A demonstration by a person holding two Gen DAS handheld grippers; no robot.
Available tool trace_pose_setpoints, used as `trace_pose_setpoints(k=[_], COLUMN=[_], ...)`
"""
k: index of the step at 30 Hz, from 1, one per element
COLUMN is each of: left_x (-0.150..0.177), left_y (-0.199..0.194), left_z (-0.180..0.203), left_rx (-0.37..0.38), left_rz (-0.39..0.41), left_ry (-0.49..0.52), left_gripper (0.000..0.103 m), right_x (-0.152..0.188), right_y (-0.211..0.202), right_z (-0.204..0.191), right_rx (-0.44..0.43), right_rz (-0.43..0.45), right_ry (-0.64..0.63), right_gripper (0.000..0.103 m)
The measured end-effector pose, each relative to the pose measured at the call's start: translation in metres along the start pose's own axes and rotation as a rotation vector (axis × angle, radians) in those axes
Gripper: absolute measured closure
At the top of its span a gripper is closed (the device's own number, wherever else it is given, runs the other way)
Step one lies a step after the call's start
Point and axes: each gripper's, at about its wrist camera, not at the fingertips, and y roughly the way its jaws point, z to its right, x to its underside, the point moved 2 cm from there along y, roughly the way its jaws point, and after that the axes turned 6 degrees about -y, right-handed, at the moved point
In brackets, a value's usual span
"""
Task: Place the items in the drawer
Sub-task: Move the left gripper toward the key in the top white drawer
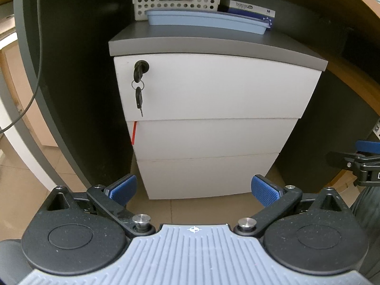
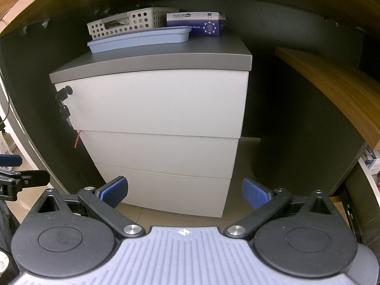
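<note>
A white three-drawer cabinet (image 1: 209,109) with a grey top stands under a desk, all drawers shut; it also shows in the right wrist view (image 2: 161,123). A key (image 1: 140,71) sits in the top drawer's lock. On top are a blue tray (image 1: 206,21), a white perforated basket (image 1: 175,0) and a blue glove box (image 1: 251,8). My left gripper (image 1: 193,188) is open and empty, in front of the bottom drawer. My right gripper (image 2: 185,191) is open and empty, also facing the cabinet's lower part.
The wooden desk edge (image 2: 332,83) curves overhead and to the right. A dark panel (image 1: 71,71) stands left of the cabinet, with a hanging cable (image 1: 38,47). Tiled floor (image 1: 201,211) lies below. The right gripper's finger shows at the left wrist view's right edge (image 1: 356,163).
</note>
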Motion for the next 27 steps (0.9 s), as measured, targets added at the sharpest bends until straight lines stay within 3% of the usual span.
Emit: trace_pose_setpoints(k=[27], left_x=[-0.0009], left_y=[0.0046], left_z=[-0.0062], left_rx=[-0.036], left_rz=[0.005], left_ry=[0.009], left_gripper=[0.000], right_x=[-0.0008], right_y=[0.0041], right_z=[0.0081], right_rx=[0.003], right_rz=[-0.013], right_ry=[0.007], right_gripper=[0.000])
